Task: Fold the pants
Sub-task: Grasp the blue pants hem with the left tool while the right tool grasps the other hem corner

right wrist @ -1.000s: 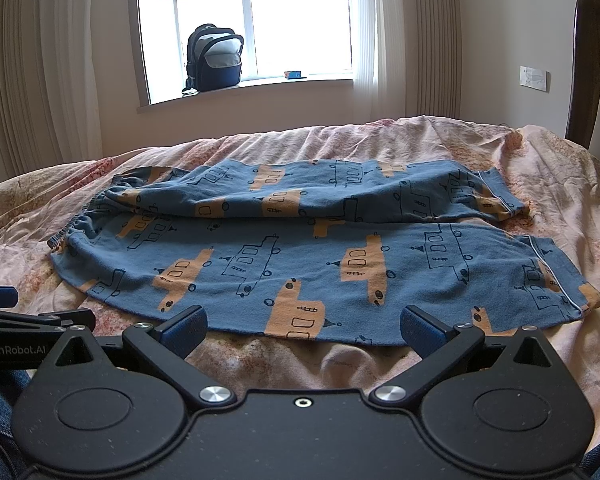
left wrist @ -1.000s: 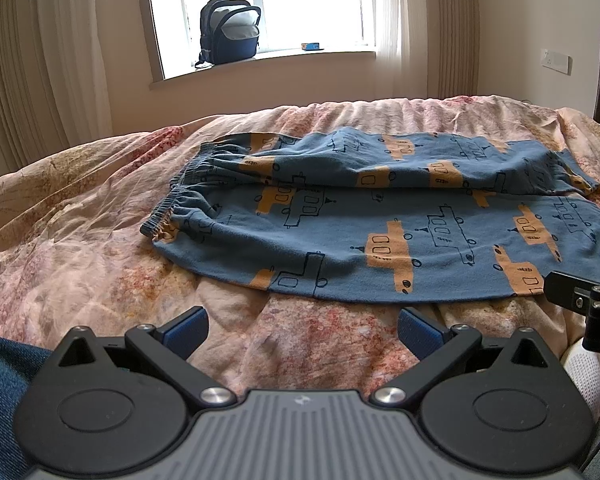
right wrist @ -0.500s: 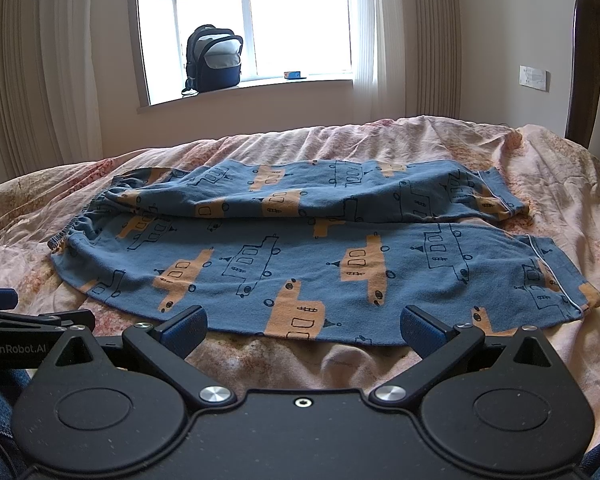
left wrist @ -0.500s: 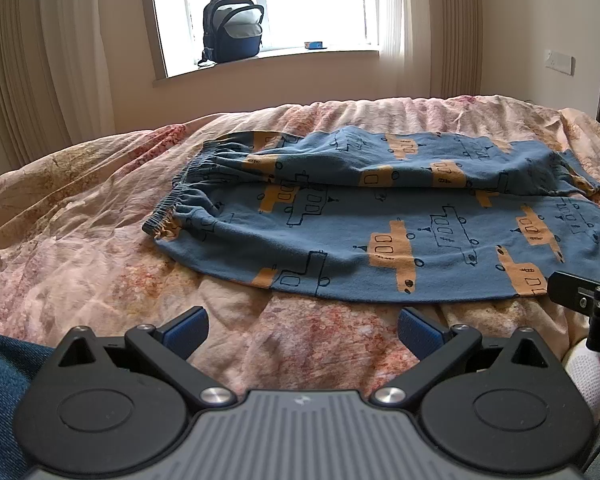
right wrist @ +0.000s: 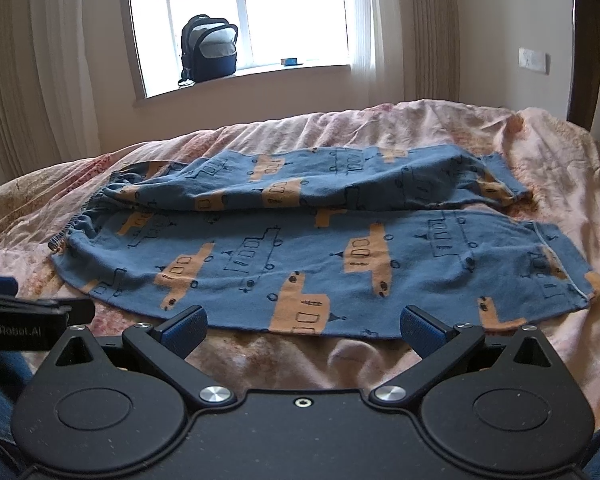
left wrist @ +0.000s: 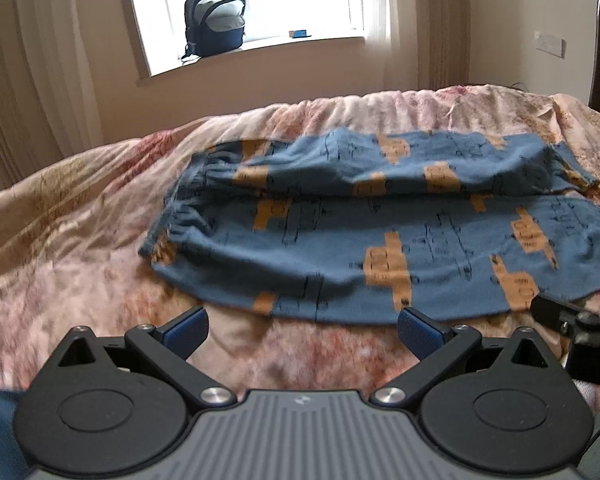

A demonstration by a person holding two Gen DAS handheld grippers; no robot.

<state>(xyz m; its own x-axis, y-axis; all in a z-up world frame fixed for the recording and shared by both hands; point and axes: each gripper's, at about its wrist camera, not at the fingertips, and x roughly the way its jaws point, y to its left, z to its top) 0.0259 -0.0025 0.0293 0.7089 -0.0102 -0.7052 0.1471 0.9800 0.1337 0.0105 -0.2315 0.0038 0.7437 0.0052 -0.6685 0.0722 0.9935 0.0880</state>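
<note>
Blue pants (left wrist: 380, 240) with orange train prints lie spread on the bed, waistband at the left, leg cuffs at the right; they also show in the right wrist view (right wrist: 320, 248). The far leg lies partly over the near one. My left gripper (left wrist: 302, 330) is open and empty, just short of the pants' near edge toward the waistband end. My right gripper (right wrist: 304, 328) is open and empty at the near edge of the lower leg. Each gripper's side shows in the other's view.
The bed has a pink floral cover (right wrist: 560, 168). A dark backpack (right wrist: 210, 50) and a small box stand on the window sill behind. Curtains hang on both sides. A dark wooden chair back (right wrist: 588, 48) stands at the right.
My left gripper has moved forward toward the pants' near edge, and its view is blurred. My right gripper has barely moved. The pants lie as before.
</note>
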